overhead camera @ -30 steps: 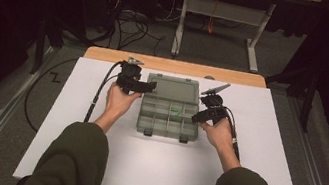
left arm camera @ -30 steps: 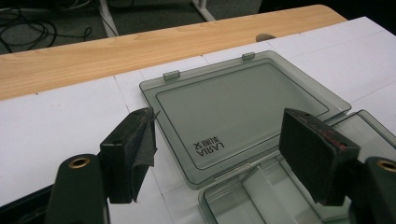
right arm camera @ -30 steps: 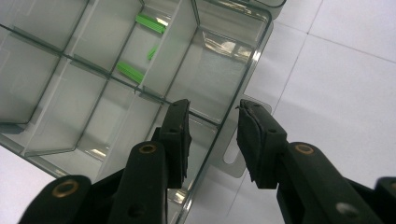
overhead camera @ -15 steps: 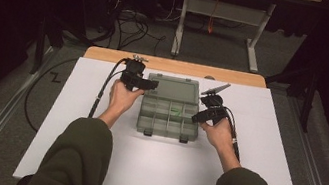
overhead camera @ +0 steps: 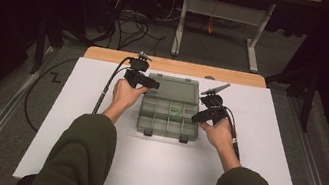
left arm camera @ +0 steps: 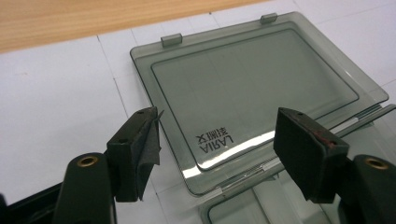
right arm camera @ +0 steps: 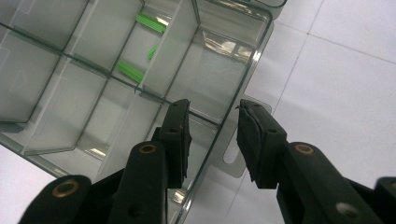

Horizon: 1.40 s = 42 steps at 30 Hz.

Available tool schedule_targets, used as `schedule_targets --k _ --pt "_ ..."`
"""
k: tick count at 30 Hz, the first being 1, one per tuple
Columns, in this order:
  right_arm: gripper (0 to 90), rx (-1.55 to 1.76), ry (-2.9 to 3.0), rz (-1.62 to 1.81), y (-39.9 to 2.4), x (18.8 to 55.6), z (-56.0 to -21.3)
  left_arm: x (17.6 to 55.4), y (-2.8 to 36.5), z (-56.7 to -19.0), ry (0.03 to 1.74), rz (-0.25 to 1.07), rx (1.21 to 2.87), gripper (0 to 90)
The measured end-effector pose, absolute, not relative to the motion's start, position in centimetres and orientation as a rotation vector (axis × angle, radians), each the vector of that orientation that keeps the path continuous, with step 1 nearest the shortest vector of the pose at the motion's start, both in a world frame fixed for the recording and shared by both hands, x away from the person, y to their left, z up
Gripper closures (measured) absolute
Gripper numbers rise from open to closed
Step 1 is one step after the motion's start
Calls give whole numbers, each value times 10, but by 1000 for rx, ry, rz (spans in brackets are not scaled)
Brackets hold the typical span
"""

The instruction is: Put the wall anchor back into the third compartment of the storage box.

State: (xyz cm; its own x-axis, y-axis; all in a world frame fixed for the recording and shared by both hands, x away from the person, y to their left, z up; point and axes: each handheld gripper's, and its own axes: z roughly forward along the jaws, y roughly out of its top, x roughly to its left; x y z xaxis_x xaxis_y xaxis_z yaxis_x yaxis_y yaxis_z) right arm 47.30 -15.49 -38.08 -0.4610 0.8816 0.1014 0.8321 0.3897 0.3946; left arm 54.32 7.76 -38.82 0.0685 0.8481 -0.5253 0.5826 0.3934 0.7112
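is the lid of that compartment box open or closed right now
Open: the lid lies flat on the table behind the box, leaving its compartments uncovered.

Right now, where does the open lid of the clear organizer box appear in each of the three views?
High view: the lid lies flat at the centre, behind the compartment tray, beside the left tongs.
Left gripper view: the lid covers the middle and upper right, printed word near its lower edge.
Right gripper view: just a strip of the lid at the top edge.
Shared landmark: the hinge edge where lid meets tray.
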Motion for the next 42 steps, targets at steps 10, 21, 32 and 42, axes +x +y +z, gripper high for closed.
schedule_targets --k 10,21,32,42 --pt "660 1550 2516 598 -155 473 -381 560 71 -398 1711 267 1343 310" --pt "660 1555 2516 592 -154 473 -381 569 75 -412 1790 248 1346 318" --pt "660 1555 2517 593 -155 473 -381 573 76 -423 1833 189 1337 321" --pt "661 1553 2516 593 -154 473 -381 576 73 -425 1850 134 1297 296"
